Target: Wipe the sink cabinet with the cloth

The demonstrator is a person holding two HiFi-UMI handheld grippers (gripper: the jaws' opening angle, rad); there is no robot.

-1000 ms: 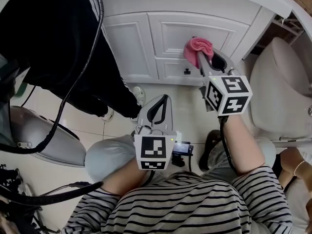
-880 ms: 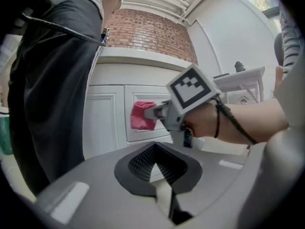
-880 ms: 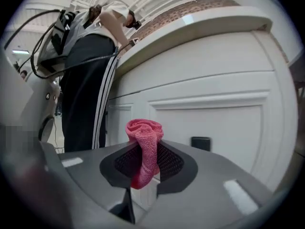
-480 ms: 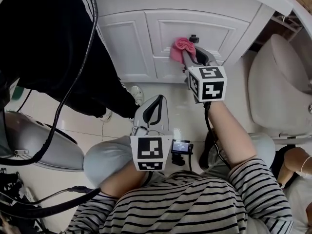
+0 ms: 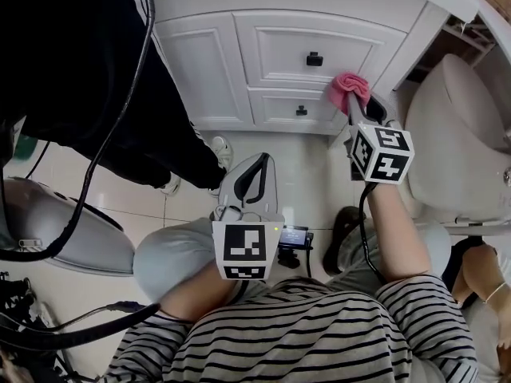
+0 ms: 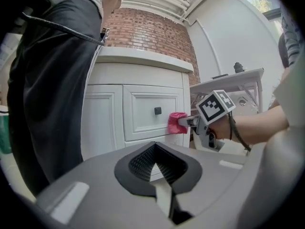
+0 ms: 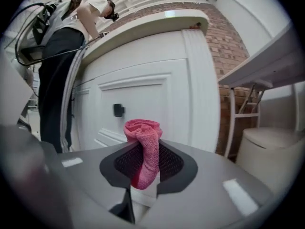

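I can read no words, brand names or numbers anywhere in my views. The only printed signs are coded black-and-white square patterns, not letters. The left gripper (image 5: 259, 167), near me at the centre, shows one such marker (image 5: 246, 244) on the face of its cube turned up toward me. The right gripper (image 5: 358, 107), farther off to the right, shows two markers (image 5: 382, 153) on its cube, and one of them also appears in the left gripper view. Just right of the left gripper's cube a small screen (image 5: 293, 235) glows, but its contents are too small for me to read.
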